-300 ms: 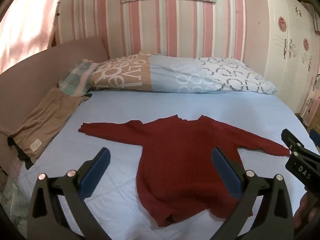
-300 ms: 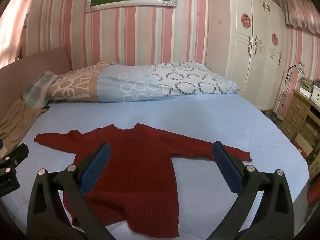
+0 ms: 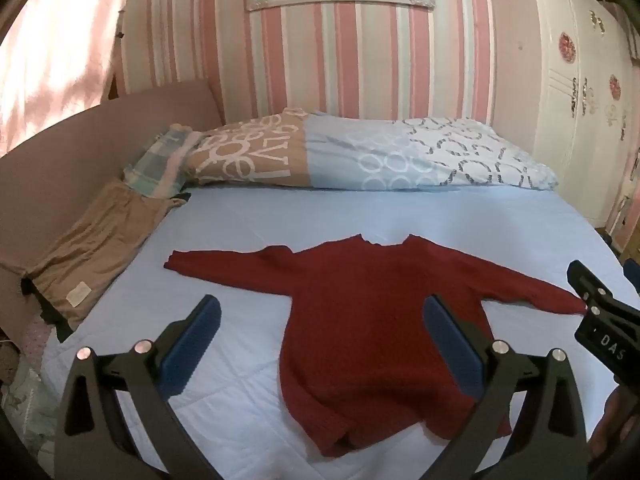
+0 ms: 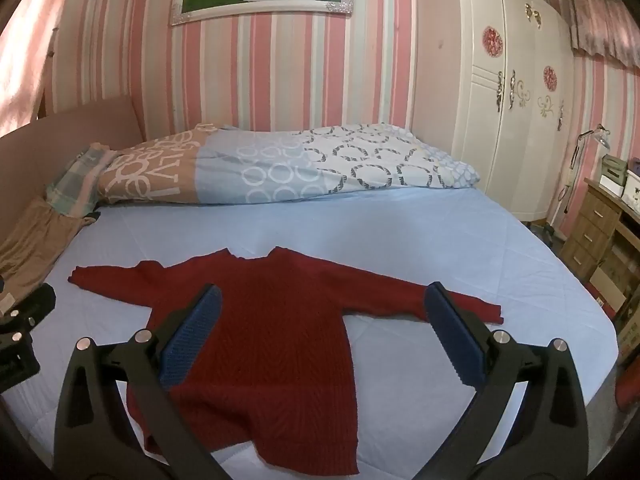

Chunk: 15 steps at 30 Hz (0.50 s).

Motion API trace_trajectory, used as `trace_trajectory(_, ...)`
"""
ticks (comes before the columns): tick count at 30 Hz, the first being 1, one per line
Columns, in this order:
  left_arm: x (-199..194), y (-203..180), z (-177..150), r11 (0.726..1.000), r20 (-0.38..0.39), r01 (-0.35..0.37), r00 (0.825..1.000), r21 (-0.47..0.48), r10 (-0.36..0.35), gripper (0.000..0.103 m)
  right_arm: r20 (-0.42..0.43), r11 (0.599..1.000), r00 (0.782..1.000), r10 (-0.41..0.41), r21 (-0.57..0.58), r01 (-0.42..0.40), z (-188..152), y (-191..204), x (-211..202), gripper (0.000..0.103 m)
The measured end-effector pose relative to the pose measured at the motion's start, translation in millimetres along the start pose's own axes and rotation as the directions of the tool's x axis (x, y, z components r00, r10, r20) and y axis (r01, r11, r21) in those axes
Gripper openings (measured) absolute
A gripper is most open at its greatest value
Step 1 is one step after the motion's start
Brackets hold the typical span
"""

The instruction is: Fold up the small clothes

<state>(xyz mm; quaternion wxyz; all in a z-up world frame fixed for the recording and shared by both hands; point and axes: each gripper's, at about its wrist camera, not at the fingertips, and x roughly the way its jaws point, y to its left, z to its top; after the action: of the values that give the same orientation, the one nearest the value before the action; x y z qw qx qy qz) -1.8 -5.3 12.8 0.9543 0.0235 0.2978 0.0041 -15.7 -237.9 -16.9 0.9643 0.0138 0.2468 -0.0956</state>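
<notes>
A small dark red knitted sweater (image 3: pixel 360 312) (image 4: pixel 272 336) lies flat on the light blue bed sheet (image 3: pixel 360 216), both sleeves spread out sideways, neck toward the pillows. My left gripper (image 3: pixel 320 320) hovers above its lower left part, open, with nothing between its blue pads. My right gripper (image 4: pixel 320 308) hangs over the sweater's body and right sleeve, open too and holding nothing. In the left wrist view the right gripper's body (image 3: pixel 600 320) shows at the right edge, near the right sleeve's cuff. The left gripper's body (image 4: pixel 20 332) shows at the left edge of the right wrist view.
A patterned duvet (image 3: pixel 360 152) and a checked pillow (image 3: pixel 156 164) lie at the bed's far end. Tan folded cloth (image 3: pixel 92 252) rests along the left edge by the headboard. A white wardrobe (image 4: pixel 512 100) and a wooden drawer unit (image 4: pixel 600 232) stand to the right.
</notes>
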Motion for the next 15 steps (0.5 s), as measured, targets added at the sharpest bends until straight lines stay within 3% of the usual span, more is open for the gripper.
trace_trajectory(8, 0.4, -2.1, 12.5, 1.0, -0.001, -0.015, 1.0, 0.004, 0.015, 0.101, -0.002, 1.0, 1.0, 0.006, -0.002, -0.006, 0.0, 1.0, 1.3, 0.1)
trace_trajectory(15, -0.1, -2.4, 0.3, 1.0, 0.011, -0.017, 1.0, 0.004, 0.017, 0.101, -0.002, 1.0, 1.0, 0.005, 0.001, -0.005, -2.2, -1.2, 2.5, 0.1)
